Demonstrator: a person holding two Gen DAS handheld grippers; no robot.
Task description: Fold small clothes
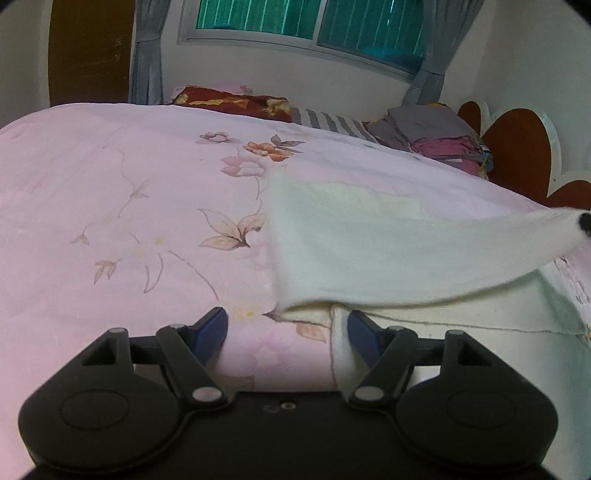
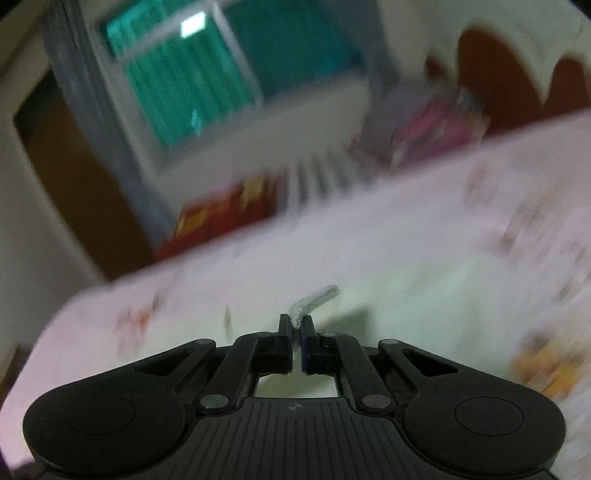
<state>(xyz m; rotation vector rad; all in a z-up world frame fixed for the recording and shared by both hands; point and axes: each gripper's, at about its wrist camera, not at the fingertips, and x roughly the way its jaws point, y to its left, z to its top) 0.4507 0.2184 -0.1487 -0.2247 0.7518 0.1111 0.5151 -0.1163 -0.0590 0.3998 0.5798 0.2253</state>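
The fold is only half made: the right gripper (image 2: 295,326), pinched tight on a corner of the cream cloth (image 1: 369,240), lifts it over the bed (image 1: 110,184). The left gripper (image 1: 286,326) gapes wide, holding nothing; laying flat and further folds remain.

A home bedroom: floral-sheeted bed (image 1: 129,206), pillows (image 1: 236,101), curtained window (image 1: 306,22).

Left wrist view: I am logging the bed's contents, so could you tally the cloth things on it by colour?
Cream garment, one corner lifted by the right tool: 1
Red floral pillow: 1
Striped grey and white pillow: 1
Grey and magenta clothes pile: 1
Total: 4, all on the pink floral bedspread.
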